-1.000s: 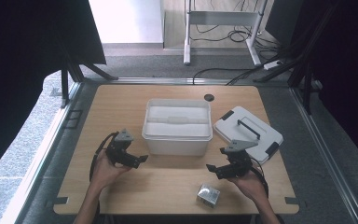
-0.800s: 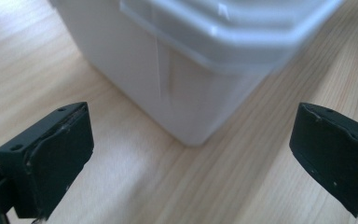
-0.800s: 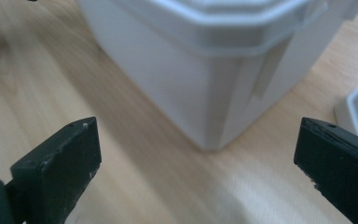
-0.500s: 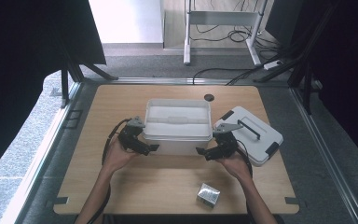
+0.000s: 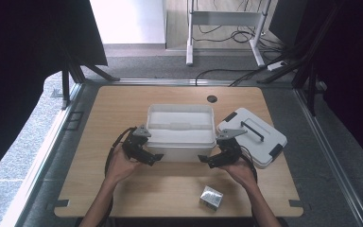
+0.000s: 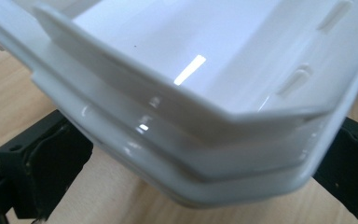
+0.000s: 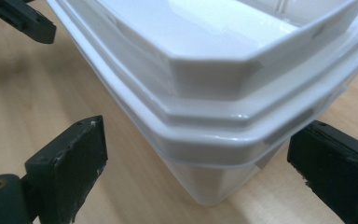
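Note:
A white open bin [image 5: 180,124] stands at the middle of the table [image 5: 123,109]. My left gripper [image 5: 154,158] is at the bin's near left corner, my right gripper [image 5: 205,160] at its near right corner. In the left gripper view the bin's corner [image 6: 242,154] sits between the wide-spread jaws of the left gripper [image 6: 196,182], with no clear press on it. In the right gripper view the bin's corner [image 7: 214,140] lies between the jaws of the right gripper [image 7: 200,172]; they have just been opening, and gaps show on both sides.
The bin's white lid [image 5: 251,136] with dark handle and latches lies to the right of the bin, close behind the right hand. A small silvery box [image 5: 211,197] rests near the front edge. A round cable hole [image 5: 211,99] is behind the bin.
Both hands have moved away from the front edge up to the bin, each gripper coming inward to a near corner. The bin, lid and small box have stayed put.

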`<state>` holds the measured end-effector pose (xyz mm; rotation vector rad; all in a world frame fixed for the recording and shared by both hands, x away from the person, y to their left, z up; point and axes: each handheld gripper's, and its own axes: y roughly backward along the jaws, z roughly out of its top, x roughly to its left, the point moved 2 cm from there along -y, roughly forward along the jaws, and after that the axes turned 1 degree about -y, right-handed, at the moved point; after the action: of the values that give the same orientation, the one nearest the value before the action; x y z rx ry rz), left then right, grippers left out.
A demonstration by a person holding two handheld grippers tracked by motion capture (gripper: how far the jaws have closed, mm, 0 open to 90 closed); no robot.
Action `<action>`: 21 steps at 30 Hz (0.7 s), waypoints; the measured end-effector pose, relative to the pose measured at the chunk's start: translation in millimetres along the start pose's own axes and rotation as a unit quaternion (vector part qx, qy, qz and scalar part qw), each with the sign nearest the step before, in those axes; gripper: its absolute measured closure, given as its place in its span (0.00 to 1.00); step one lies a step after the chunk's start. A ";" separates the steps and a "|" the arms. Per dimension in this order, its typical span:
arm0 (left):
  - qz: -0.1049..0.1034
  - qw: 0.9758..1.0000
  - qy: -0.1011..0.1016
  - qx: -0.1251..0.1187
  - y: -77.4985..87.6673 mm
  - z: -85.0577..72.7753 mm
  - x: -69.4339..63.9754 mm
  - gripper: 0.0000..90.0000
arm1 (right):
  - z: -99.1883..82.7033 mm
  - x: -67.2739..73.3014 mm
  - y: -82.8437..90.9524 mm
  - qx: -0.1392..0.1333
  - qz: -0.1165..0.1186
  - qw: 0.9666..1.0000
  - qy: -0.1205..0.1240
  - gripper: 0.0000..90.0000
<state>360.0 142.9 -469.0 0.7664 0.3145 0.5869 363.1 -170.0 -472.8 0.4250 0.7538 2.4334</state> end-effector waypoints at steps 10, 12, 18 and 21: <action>-0.002 1.000 0.003 0.007 15.0 -15.8 -33.2 0.00 | -11.0 26.5 18.4 -0.003 0.004 1.000 0.016 0.02; 0.000 1.000 0.002 0.009 15.8 -16.4 -36.4 0.00 | -13.0 29.8 20.7 -0.004 0.004 1.000 0.018 0.01; -0.020 1.000 -0.005 0.006 24.1 -17.4 -38.4 0.00 | -15.5 33.7 24.3 0.001 -0.019 0.999 0.038 0.06; -0.015 0.999 -0.026 0.010 33.5 -19.5 -39.6 0.00 | -19.5 33.8 29.2 0.002 -0.022 0.999 0.046 0.07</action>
<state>306.5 149.1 -455.8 0.7928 0.2831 0.5346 315.6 -178.5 -466.4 0.2964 0.7990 2.4235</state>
